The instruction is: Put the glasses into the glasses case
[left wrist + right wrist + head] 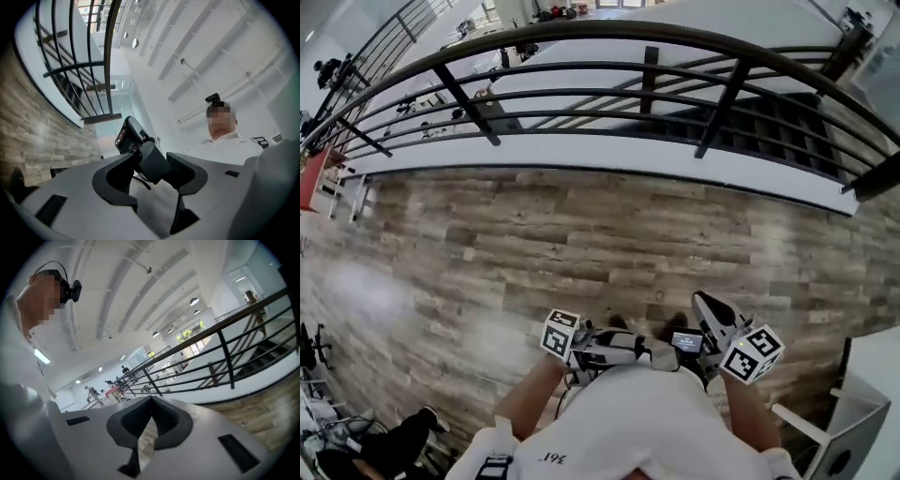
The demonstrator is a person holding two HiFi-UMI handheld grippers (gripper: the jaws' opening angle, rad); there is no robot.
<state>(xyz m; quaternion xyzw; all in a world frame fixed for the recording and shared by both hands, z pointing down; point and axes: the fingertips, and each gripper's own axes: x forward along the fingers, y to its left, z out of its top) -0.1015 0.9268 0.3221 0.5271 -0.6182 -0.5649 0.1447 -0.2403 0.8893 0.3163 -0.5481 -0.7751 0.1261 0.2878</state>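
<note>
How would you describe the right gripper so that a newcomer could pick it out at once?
Below the black railing and the wood plank floor, the person in white holds two grippers close to the chest. The right gripper is the one on the head view's right, and unlike the left gripper, whose jaws stand apart, its jaws are shut together.

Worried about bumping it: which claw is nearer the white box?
Right. The right claw sits just up-left of the white box in the head view; the left claw is farther left, beyond the right one.
</note>
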